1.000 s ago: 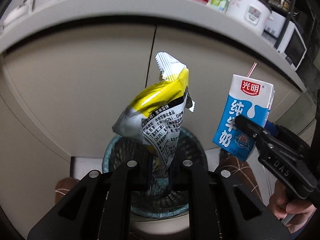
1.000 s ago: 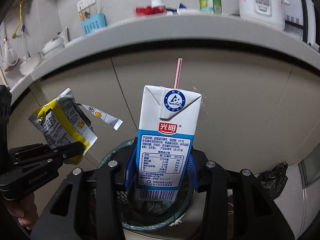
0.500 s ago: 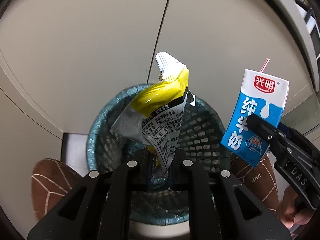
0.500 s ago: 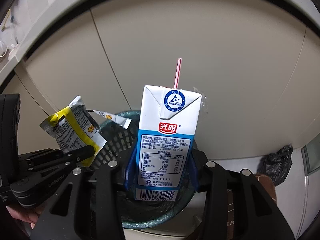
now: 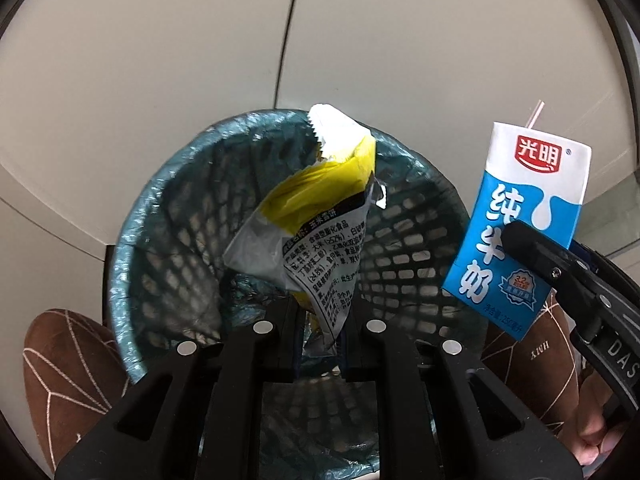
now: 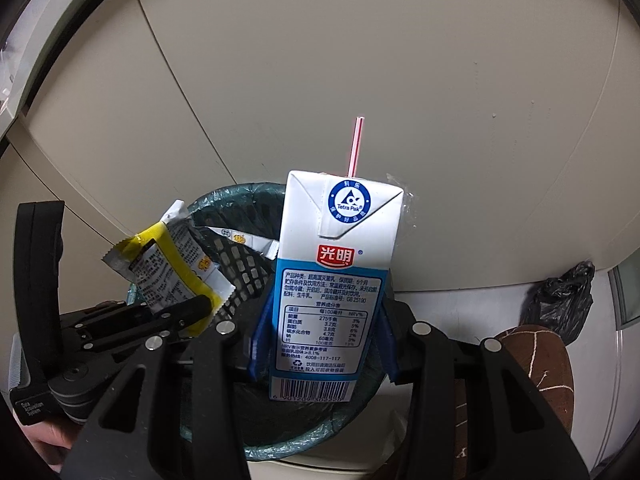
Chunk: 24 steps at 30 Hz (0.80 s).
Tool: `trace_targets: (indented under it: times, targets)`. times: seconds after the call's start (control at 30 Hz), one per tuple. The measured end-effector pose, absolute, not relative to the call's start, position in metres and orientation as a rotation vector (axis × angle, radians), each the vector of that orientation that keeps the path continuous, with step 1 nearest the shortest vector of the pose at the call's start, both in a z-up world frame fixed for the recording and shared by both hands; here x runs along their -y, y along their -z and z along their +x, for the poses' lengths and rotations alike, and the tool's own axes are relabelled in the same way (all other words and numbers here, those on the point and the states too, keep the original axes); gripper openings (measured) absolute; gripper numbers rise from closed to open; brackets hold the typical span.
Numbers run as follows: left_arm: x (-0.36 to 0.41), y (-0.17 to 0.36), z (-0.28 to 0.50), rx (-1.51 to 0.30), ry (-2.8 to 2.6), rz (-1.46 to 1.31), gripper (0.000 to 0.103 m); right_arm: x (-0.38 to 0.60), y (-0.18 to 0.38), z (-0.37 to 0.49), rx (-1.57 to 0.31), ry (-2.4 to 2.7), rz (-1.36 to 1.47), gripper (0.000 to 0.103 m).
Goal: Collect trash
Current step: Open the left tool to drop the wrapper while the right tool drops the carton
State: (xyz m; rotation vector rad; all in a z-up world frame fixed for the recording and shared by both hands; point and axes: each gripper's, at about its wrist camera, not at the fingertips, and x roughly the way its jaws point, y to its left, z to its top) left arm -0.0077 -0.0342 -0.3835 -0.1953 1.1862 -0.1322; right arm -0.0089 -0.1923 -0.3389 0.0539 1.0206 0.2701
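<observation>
One 光明 milk carton [image 6: 334, 280], Tetra Pak logo

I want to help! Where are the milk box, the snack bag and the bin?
blue-and-white milk carton [image 6: 334, 280], right wrist view, printed side
yellow-and-silver snack wrapper [image 5: 316, 216], left wrist view, crumpled middle
teal mesh wastebasket [image 5: 160, 216], left wrist view, inner wall

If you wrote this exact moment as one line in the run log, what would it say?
left claw: shut on snack wrapper | right claw: shut on milk carton | both above lined trash basket | nothing dropped yet
</observation>
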Motion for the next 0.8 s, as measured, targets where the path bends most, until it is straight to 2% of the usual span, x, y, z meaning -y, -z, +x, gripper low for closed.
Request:
trace_targets:
  times: [0.1,0.2,0.4,0.43,0.53,0.57,0.67,0.8]
  targets:
    - [0.034,0.381,-0.006,-1.183,0.146,-0.204,0.014,0.19,0.336,-0.01,-1.024,-0.268,0.058,0.041]
    - [0.031,0.381,-0.007,-1.18,0.148,-0.197,0.022,0.194,0.336,-0.011,-1.021,-0.264,0.06,0.041]
    - [0.028,0.377,-0.008,-1.153,0.143,-0.22,0.052,0.192,0.33,-0.014,-1.009,-0.267,0.055,0.041]
    - [0.027,0.376,-0.008,-1.15,0.138,-0.222,0.06,0.191,0.328,-0.014,-1.008,-0.269,0.053,0.041]
    - [0.019,0.369,-0.013,-1.126,0.121,-0.232,0.071,0.189,0.328,-0.014,-1.008,-0.278,0.046,0.041]
    - [0.015,0.366,-0.014,-1.119,0.108,-0.227,0.082,0.187,0.328,-0.014,-1.009,-0.283,0.043,0.041]
    - [0.001,0.355,-0.018,-1.078,0.062,-0.233,0.097,0.178,0.331,-0.01,-1.018,-0.302,0.029,0.041]
    - [-0.018,0.347,-0.021,-1.077,0.023,-0.22,0.097,0.157,0.338,-0.005,-1.04,-0.333,0.007,0.041]
